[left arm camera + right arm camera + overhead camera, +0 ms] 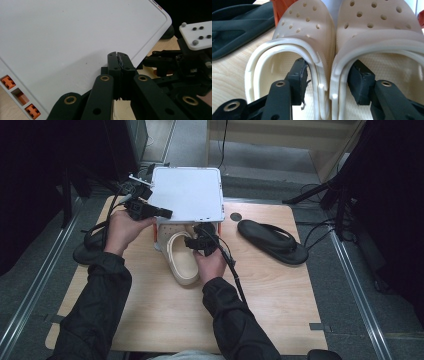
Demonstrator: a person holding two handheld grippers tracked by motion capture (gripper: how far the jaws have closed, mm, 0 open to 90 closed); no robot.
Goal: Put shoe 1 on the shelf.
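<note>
So, here's where the shoe-packing job stands as I see it. The left gripper (161,212) is pinched shut on the edge of the white lid (187,192), holding it lifted and tilted over the box (158,234) at the far middle of the table (280,290). In the left gripper view the jaws are tight together with the lid's rim clamped between them.

The right gripper (328,80) has one jaw inside each of the two cream clogs (337,50), the pair's touching inner walls standing between them. The jaws look spread and I don't think the pads are pressing on the walls now, so I'd call it loose rather than gripping. The clogs sit side by side, toes poking in under the lid and heels sticking out toward the near edge of the table.

My read: clogs are roughly halfway in. They need a push the rest of the way, then the lid comes down.

One black sandal (272,241) lies toward the far right of the table, another (90,247) at the left edge by the left hand. Whether those go in too, can't tell.
</note>
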